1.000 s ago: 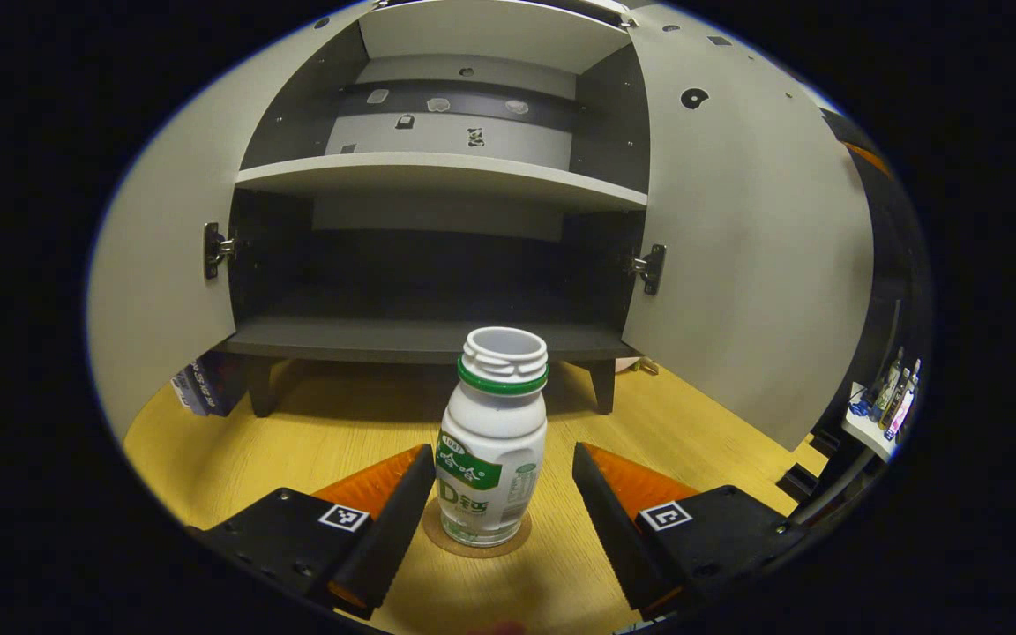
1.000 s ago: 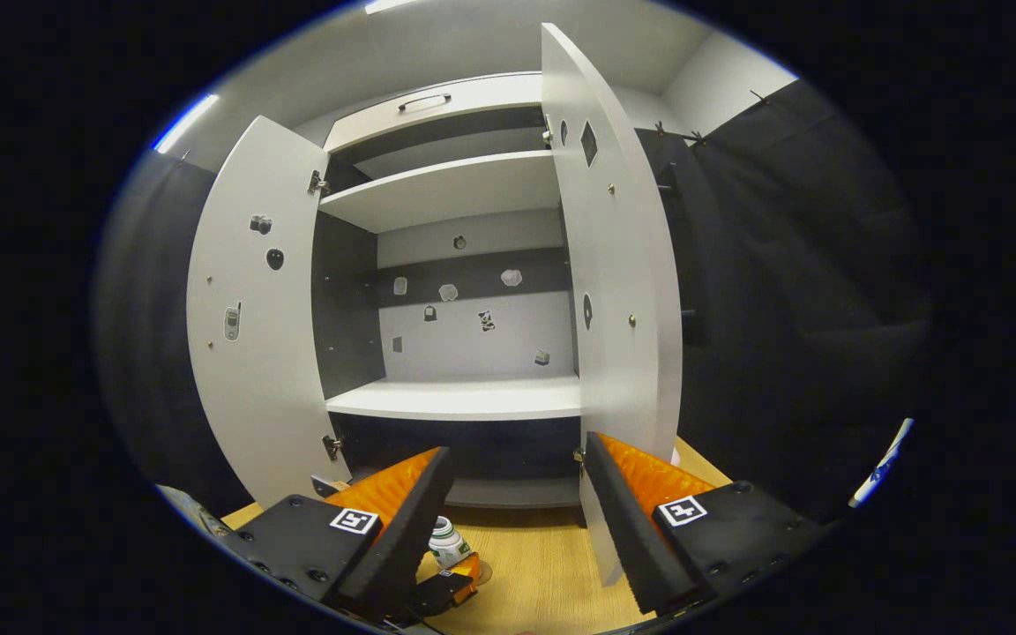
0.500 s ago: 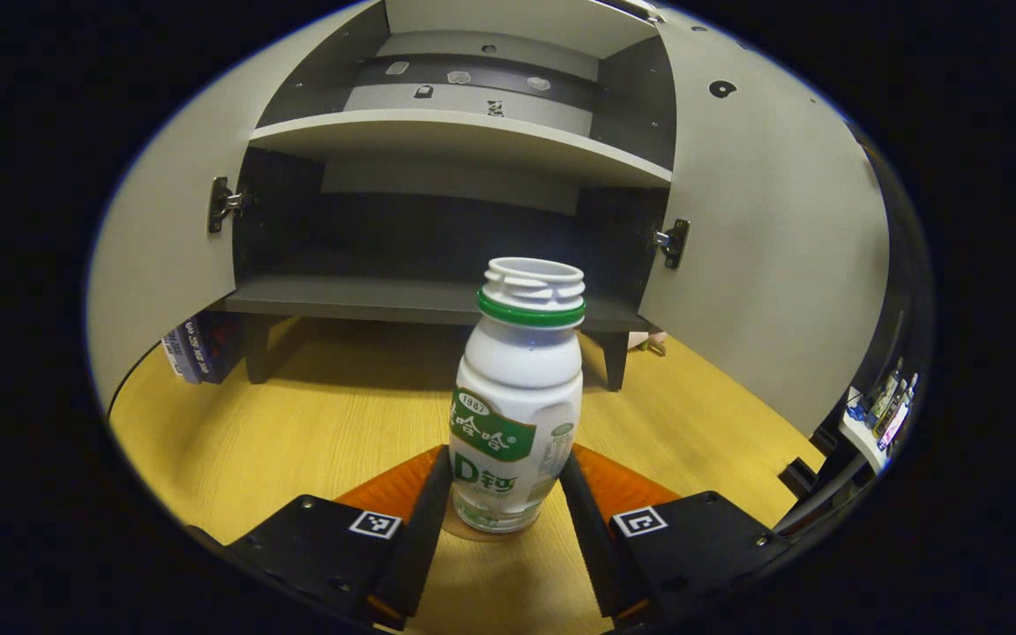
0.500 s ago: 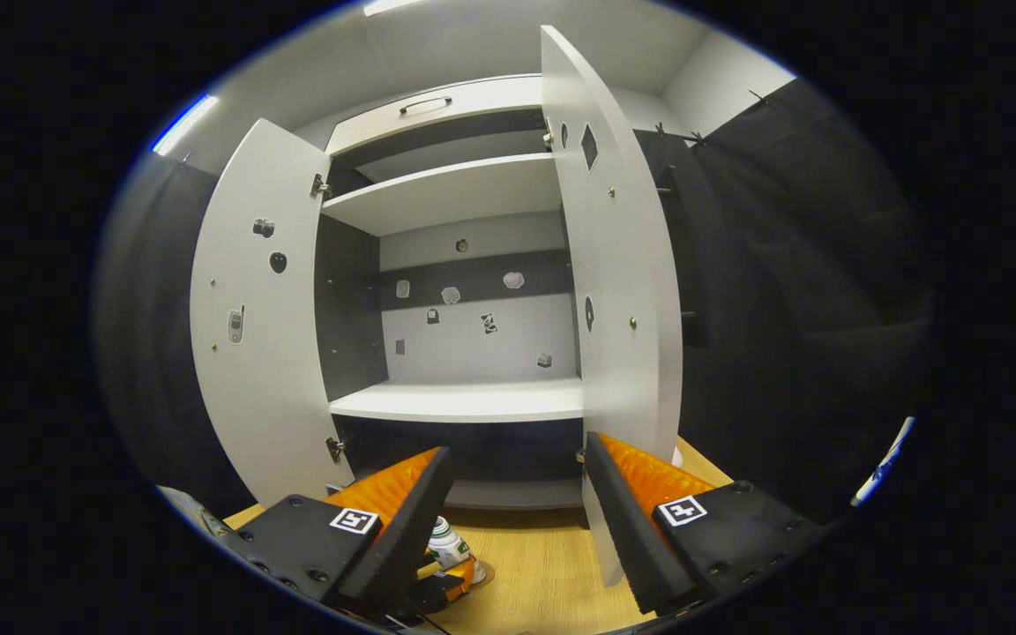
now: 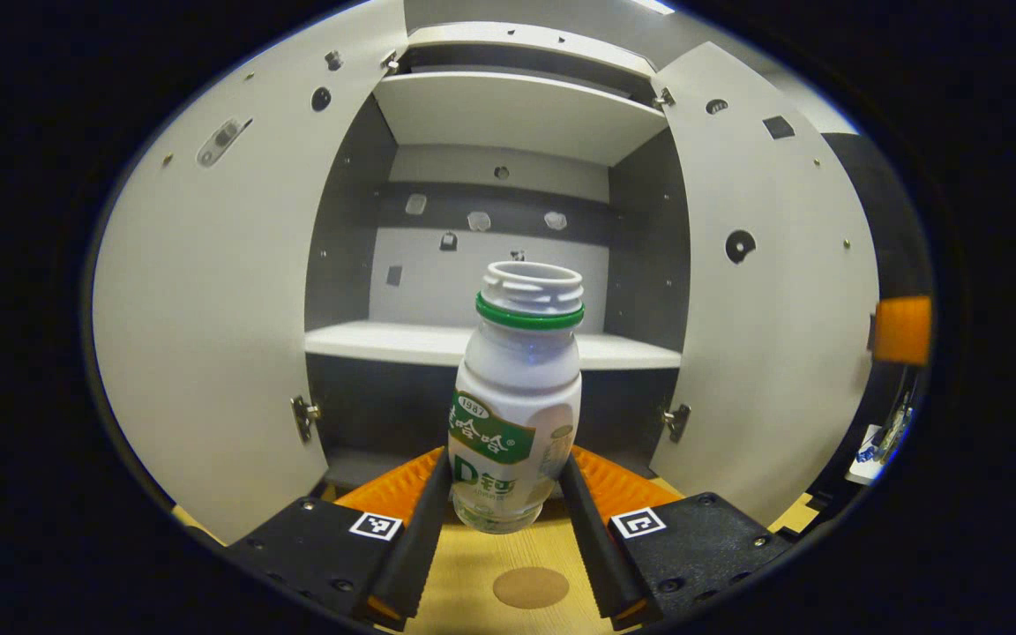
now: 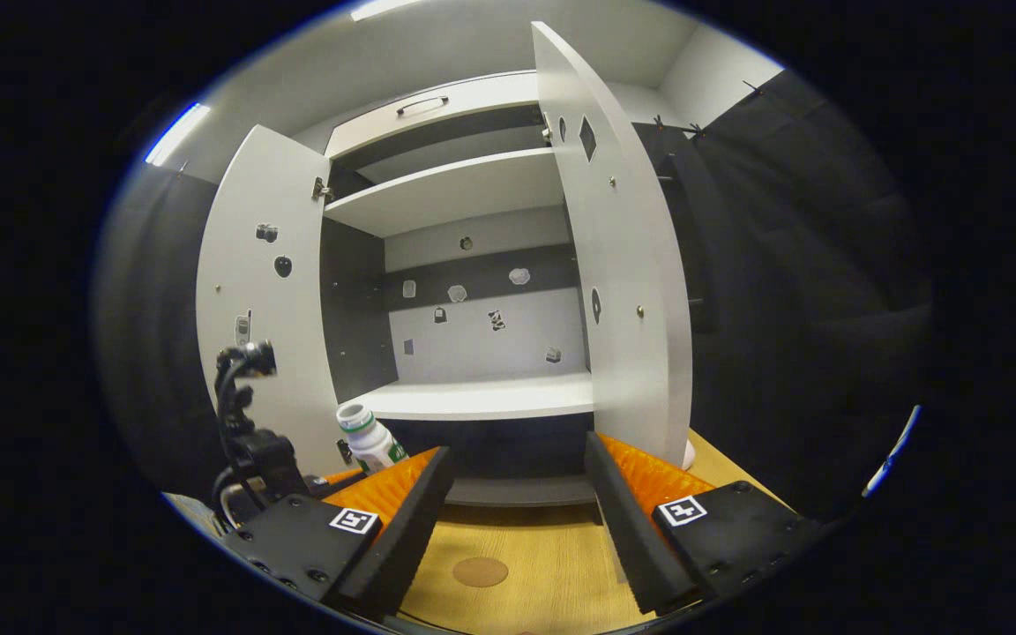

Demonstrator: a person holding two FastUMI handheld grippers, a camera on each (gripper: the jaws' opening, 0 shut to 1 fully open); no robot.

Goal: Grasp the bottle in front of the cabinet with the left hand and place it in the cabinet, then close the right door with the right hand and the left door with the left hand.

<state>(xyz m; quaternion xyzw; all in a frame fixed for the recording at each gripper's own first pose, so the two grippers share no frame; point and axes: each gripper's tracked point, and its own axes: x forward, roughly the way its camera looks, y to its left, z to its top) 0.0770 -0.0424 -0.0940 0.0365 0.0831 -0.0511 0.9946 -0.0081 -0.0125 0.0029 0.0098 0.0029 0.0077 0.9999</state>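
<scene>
A white bottle (image 5: 515,397) with a green neck ring and no cap hangs upright above the table, my left gripper (image 5: 501,507) shut on its lower body. It is level with the cabinet's white middle shelf (image 5: 473,344) and in front of it. Both cabinet doors stand open: the left door (image 5: 208,335) and the right door (image 5: 773,317). In the right gripper view the bottle (image 6: 369,437) shows at lower left, before the left door (image 6: 265,326). My right gripper (image 6: 515,516) is open and holds nothing, near the right door (image 6: 627,291).
A round brown coaster (image 5: 530,586) lies on the yellow wooden table (image 6: 543,564) below the bottle. The same coaster (image 6: 480,571) sits between my right fingers. The left gripper's black camera mount (image 6: 243,423) rises at lower left. The cabinet's dark bottom shelf (image 6: 517,489) lies behind.
My left gripper closed on the bottle and lifted it off the coaster to middle-shelf height. The right gripper has hardly moved.
</scene>
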